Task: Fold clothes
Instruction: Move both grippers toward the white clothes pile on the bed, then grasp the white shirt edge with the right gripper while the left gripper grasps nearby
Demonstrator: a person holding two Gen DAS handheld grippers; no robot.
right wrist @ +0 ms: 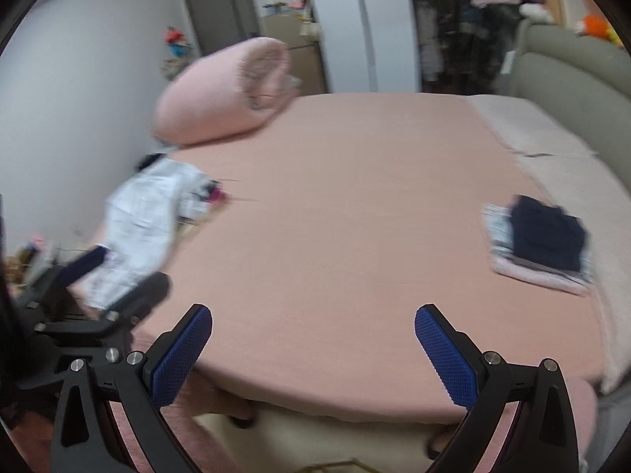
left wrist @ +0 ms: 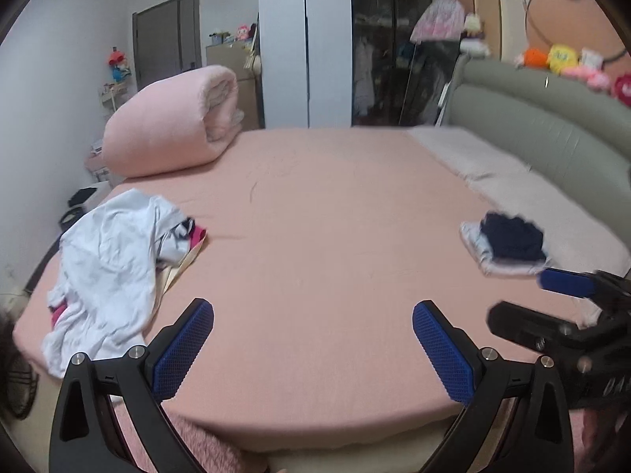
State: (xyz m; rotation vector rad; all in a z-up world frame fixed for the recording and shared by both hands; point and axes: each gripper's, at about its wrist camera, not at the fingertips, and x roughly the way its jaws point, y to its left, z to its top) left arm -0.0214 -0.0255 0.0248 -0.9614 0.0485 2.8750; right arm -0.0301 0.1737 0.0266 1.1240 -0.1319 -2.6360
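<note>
Clothes [left wrist: 106,260] lie crumpled at the bed's [left wrist: 315,236] left edge; a folded stack [left wrist: 508,244] sits near its right edge. Left gripper [left wrist: 313,349] and right gripper [right wrist: 313,349] hover empty, fingers wide.

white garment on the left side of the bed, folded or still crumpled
Crumpled, not folded: the white garment lies wrinkled and bunched in a loose heap on the pink bed sheet.

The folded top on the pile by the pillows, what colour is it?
Dark navy blue. The folded top shows best in the right wrist view.
</note>
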